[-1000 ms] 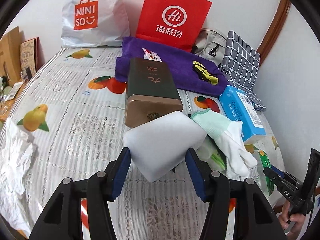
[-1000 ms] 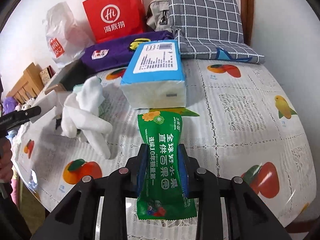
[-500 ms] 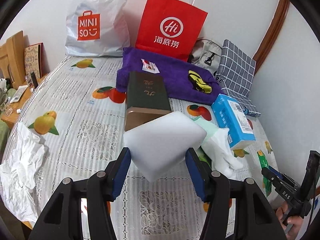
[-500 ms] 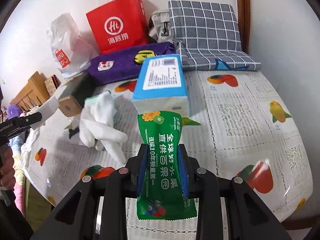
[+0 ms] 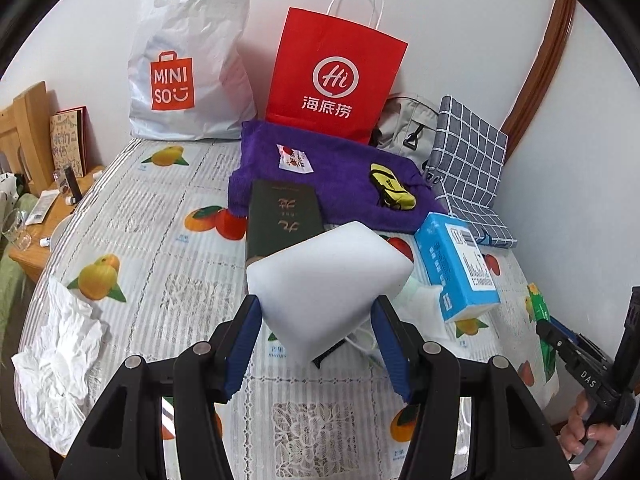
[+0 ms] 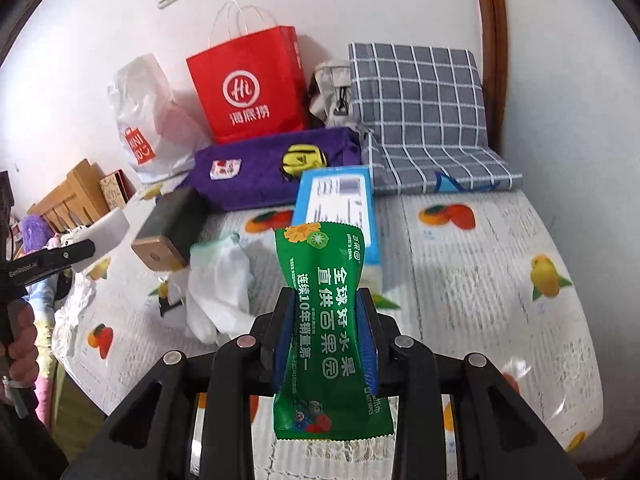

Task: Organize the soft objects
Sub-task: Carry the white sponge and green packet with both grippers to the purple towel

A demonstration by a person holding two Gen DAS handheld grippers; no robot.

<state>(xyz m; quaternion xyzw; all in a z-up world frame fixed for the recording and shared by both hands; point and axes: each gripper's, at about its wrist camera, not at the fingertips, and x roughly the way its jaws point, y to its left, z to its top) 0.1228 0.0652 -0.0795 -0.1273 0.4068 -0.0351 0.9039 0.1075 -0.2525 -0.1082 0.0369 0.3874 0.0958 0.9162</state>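
Note:
My left gripper (image 5: 316, 344) is shut on a white foam block (image 5: 328, 280) and holds it above the table. My right gripper (image 6: 326, 332) is shut on a green wet-wipe packet (image 6: 328, 320), also lifted above the table. The packet and right gripper show at the right edge of the left wrist view (image 5: 540, 320). White gloves (image 6: 220, 280) lie on the tablecloth left of a blue tissue pack (image 6: 340, 204). A purple towel (image 5: 332, 176) lies at the back with a yellow-black item (image 5: 392, 192) on it.
A dark green and gold box (image 5: 284, 216) lies behind the foam block. A red paper bag (image 5: 332, 84), a white Miniso bag (image 5: 188, 64) and a grey checked cushion (image 6: 420, 112) stand at the wall. Crumpled white paper (image 5: 60, 348) lies at the table's left edge.
Both grippers have risen and drawn back from the table with their loads still held. The table objects look smaller and farther in both views.

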